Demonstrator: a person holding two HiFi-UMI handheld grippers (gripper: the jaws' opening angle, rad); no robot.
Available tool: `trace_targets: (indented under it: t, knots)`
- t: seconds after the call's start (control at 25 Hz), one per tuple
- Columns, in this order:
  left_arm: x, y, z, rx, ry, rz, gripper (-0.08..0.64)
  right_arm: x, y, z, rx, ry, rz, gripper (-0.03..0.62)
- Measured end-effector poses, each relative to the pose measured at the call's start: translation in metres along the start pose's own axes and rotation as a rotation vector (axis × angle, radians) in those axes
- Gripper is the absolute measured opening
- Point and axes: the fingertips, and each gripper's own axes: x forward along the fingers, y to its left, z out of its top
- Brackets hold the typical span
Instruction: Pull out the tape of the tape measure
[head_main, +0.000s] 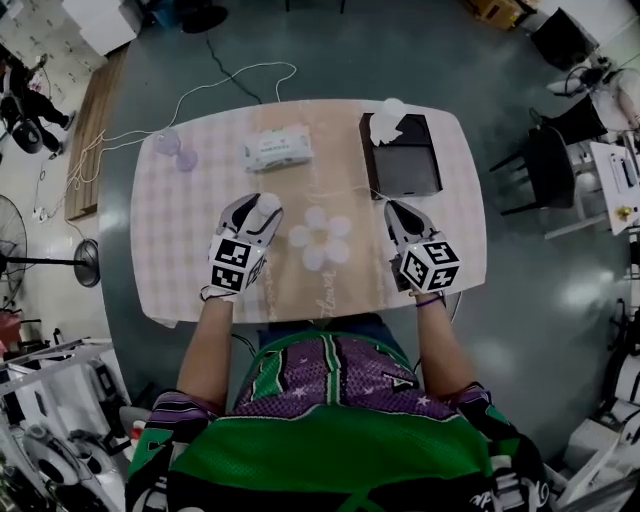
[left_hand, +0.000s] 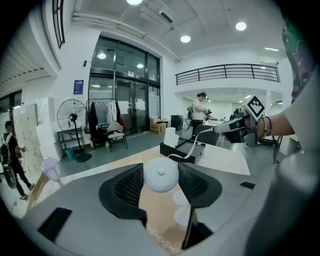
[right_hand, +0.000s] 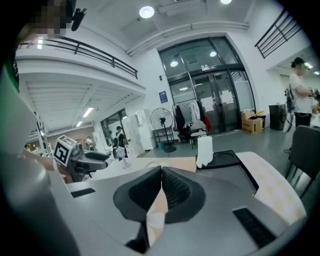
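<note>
Now: left tongs (head_main: 262, 206) stand wide, clamped on the round white tape measure (left_hand: 161, 175). Right tongs (head_main: 397, 210) are pinched together, apparently on the thin tape (left_hand: 194, 142) running across. We judge the casing light and slippery, the tape floppy; grip its tip.

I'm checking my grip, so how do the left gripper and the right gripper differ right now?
The left gripper's jaws stand wide, clamped on the round white tape measure; the right gripper's jaws are pressed together on the thin tape. The left gripper holds a bulky case, the right gripper only a flat strip. Both are over the table.
</note>
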Motion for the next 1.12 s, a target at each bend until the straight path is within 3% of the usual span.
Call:
trace_targets:
  t: [0.68,1.12]
  knots:
    - [0.069,0.006,-0.116,-0.09,0.212,0.018,0.241,0.044,-0.03,-0.111,0.072,0.136,-0.025,0.014]
    - [0.09,0.001,-0.174,-0.144,0.278,0.02,0.241,0.062,-0.047,-0.167,0.034,0.208,-0.075,0.014]
